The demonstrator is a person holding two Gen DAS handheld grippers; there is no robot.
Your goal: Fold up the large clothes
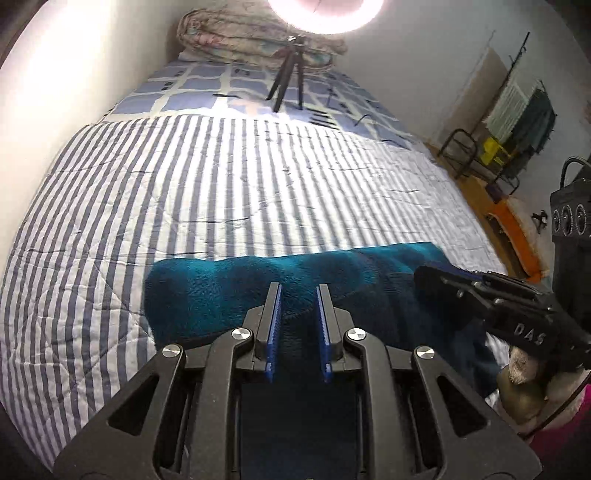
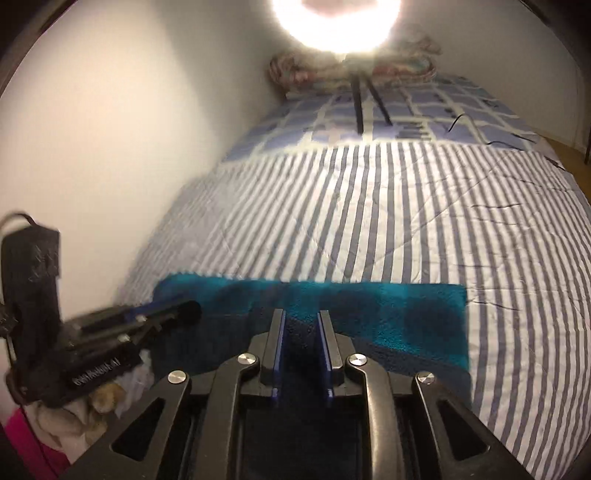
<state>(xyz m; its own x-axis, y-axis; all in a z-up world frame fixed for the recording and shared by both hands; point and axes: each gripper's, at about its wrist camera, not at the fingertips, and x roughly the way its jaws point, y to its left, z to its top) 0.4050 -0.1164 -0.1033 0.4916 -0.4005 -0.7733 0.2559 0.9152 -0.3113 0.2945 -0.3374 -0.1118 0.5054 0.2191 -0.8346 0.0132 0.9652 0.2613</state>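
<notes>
Left wrist view shows the left tool (image 1: 297, 291) parted narrowly over the teal fleece garment (image 1: 221, 291), gripping nothing; the right tool (image 2: 299, 317) likewise. Soft, bulky and limp, the fleece likely wants holding at its far corners. Beyond it stretches the striped bed quilt (image 1: 184, 184), with a tripod (image 1: 288, 77) and a ring light (image 1: 325, 14).

Glare from the ring light (image 2: 336, 22) at twelve o'clock is washing out the tripod (image 2: 369, 103) top; the teal garment (image 1: 229, 291) is running under the left gripper (image 1: 298, 295), near edge hidden.
</notes>
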